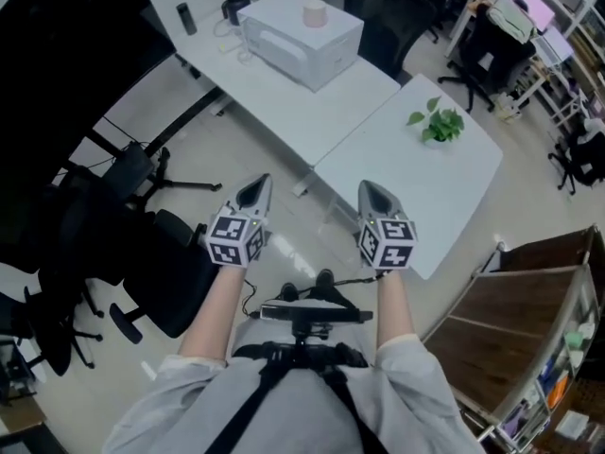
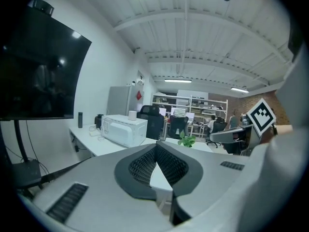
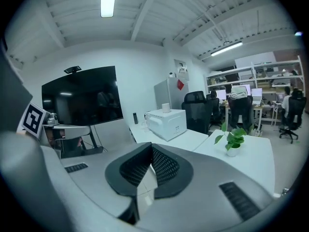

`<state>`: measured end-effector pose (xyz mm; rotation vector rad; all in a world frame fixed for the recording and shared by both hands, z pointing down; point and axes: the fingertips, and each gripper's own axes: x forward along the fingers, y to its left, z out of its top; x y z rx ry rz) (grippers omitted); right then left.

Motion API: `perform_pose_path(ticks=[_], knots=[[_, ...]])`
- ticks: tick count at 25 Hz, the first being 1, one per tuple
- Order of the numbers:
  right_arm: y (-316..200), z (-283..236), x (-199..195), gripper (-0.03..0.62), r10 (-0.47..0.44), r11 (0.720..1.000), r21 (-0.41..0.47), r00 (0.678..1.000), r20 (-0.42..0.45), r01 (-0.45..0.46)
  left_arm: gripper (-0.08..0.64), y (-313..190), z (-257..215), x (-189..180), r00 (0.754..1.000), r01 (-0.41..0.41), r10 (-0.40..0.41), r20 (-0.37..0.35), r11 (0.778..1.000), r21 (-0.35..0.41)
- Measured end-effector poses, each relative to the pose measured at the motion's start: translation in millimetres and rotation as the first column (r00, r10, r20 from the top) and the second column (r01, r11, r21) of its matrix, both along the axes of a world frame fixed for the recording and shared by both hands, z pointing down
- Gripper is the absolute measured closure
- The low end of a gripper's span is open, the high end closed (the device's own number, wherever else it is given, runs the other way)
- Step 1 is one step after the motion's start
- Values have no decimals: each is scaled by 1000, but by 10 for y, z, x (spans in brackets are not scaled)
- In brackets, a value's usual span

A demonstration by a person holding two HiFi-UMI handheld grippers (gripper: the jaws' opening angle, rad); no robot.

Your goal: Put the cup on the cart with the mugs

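A small pale cup (image 1: 314,12) stands on top of a white microwave (image 1: 298,36) on the far white table; it also shows in the left gripper view, cup (image 2: 132,114), and in the right gripper view, cup (image 3: 165,107). My left gripper (image 1: 255,192) and right gripper (image 1: 375,197) are held side by side over the floor, well short of the tables. Both are shut with nothing between the jaws, tips meeting: left gripper (image 2: 155,151), right gripper (image 3: 150,156). A brown shelved cart (image 1: 529,334) with small items stands at the lower right.
Two white tables (image 1: 425,173) meet ahead; a potted plant (image 1: 438,123) sits on the nearer one. A black bottle (image 1: 186,17) and a dark kettle (image 1: 234,6) stand beside the microwave. A large black screen (image 3: 79,98) and office chairs (image 1: 161,272) stand to the left.
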<state>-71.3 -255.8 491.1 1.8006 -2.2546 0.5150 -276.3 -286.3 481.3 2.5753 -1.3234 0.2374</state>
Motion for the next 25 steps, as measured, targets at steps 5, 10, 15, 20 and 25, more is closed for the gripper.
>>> perform_pose_path(ticks=[5,10,15,20,25], knots=[[-291,15,-55,583,-67,998,-14,998,5,67,557,-174,-17,-57,998,65,-65,-8,998,-3],[-629,-6,-18,583,-140,990,-1,990,14,140,557,-455,-82,57,994,105,-105,-7,994,7],[-918,-18,-69,583,-206,978,-6,978,45,206,557,-728,-195,142,991,134,-134,3,991,24],[-1245,-14,-189,583,-235,972,3,970,60,235,557,-1051,-251,170,992,122,-123,29,992,34],[-1713,-61,-354,583,-220,976,13,974,53,220,557,-1540,-209,171,997,71,-72,35,997,31]])
